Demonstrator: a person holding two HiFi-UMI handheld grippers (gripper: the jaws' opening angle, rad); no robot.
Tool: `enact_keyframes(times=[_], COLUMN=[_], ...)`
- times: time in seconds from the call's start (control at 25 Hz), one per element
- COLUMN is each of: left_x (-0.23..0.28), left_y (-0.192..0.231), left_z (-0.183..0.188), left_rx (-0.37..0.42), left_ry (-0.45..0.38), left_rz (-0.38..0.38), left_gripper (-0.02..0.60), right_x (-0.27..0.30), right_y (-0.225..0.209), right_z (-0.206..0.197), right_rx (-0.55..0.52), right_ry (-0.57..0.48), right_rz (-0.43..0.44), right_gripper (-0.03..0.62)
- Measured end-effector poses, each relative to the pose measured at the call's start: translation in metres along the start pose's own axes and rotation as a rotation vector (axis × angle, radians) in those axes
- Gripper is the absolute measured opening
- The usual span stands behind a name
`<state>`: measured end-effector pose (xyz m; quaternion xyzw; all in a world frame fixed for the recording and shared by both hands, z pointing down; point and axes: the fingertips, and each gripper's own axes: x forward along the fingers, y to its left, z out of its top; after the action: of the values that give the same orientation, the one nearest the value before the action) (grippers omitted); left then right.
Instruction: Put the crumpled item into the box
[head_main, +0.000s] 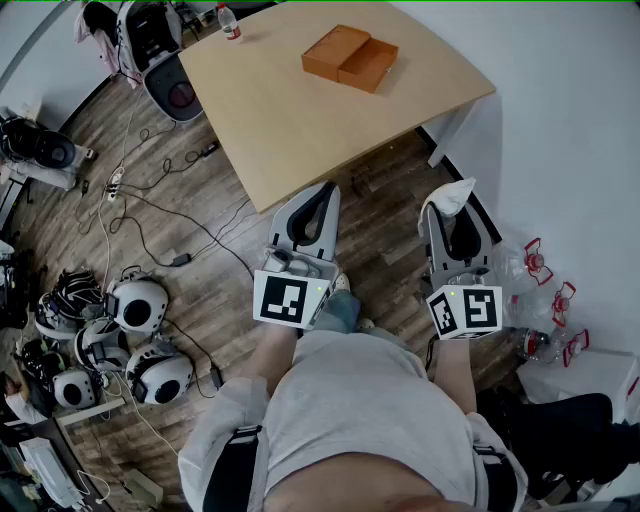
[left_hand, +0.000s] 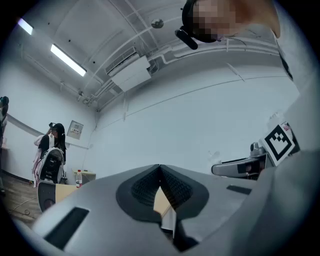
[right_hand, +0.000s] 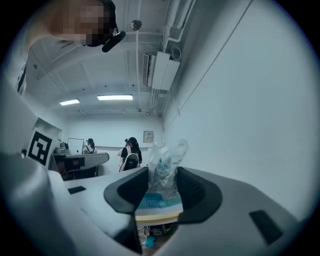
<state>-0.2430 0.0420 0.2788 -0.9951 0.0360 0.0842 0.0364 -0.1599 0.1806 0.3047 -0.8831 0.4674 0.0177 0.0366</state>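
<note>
Clear crumpled plastic wrapper (right_hand: 165, 160) with teal print, white in the head view (head_main: 452, 194): pinched between the two dark pads of the right gripper (right_hand: 162, 187), standing up out of the jaws. It is well apart from the orange cardboard box (head_main: 350, 57), on the near right of it and off the edge of the surface.

Right gripper (head_main: 446, 214), grey with a black-and-white marker cube: jaws closed on the wrapper from both sides, held over the floor, nearer the person than the box.

Left gripper (head_main: 325, 192), same make: pads pressed together at the tips (left_hand: 160, 172), nothing between them. It is below the box in the head view, just past the near edge of the surface.

Orange cardboard box: two shallow halves side by side and touching, the right half open at the top and empty.

Light wooden surface (head_main: 290, 130): carries the box near its far right part.

Clear plastic bottle with red cap (head_main: 229, 22): upright, left of the box at the far corner of the surface.

Wood-plank floor (head_main: 200, 270): left of and nearer than the box, with black cables (head_main: 150, 215) trailing over it.

White rounded helmet-like units (head_main: 138, 305): a cluster on the floor, far to the near left of the box.

Clear plastic things with red fittings (head_main: 540, 262): by the white wall, to the near right of the box; their kind cannot be told.
</note>
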Motion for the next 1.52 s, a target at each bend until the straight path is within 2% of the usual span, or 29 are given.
enact_keyframes(times=[0.48, 0.88, 1.04, 1.2, 1.36, 1.52], left_x=[0.005, 0.042, 0.06, 0.078, 0.094, 0.113], left_y=[0.003, 0.017, 0.028, 0.043, 0.064, 0.08], left_z=[0.003, -0.005, -0.008, -0.005, -0.013, -0.019], left_rx=[-0.001, -0.005, -0.004, -0.022, -0.004, -0.003], left_ry=[-0.009, -0.006, -0.002, -0.041, -0.017, -0.032], left_rz=[-0.005, -0.034, -0.037, -0.035, -0.036, -0.052], left_gripper=[0.014, 0.014, 0.014, 0.014, 0.014, 0.014], right_x=[0.004, 0.033, 0.05, 0.073, 0.098, 0.122], right_y=[0.0, -0.018, -0.025, -0.028, -0.03, -0.035], right_z=[0.004, 0.001, -0.002, -0.004, -0.006, -0.007], right_rx=[0.002, 0.01, 0.009, 0.004, 0.001, 0.004], right_ry=[-0.008, -0.013, -0.002, 0.004, 0.0, -0.011], right_rz=[-0.008, -0.044, -0.059, -0.06, -0.069, -0.093], right_gripper=[0.173, 0.173, 0.176, 0.176, 0.176, 0.176])
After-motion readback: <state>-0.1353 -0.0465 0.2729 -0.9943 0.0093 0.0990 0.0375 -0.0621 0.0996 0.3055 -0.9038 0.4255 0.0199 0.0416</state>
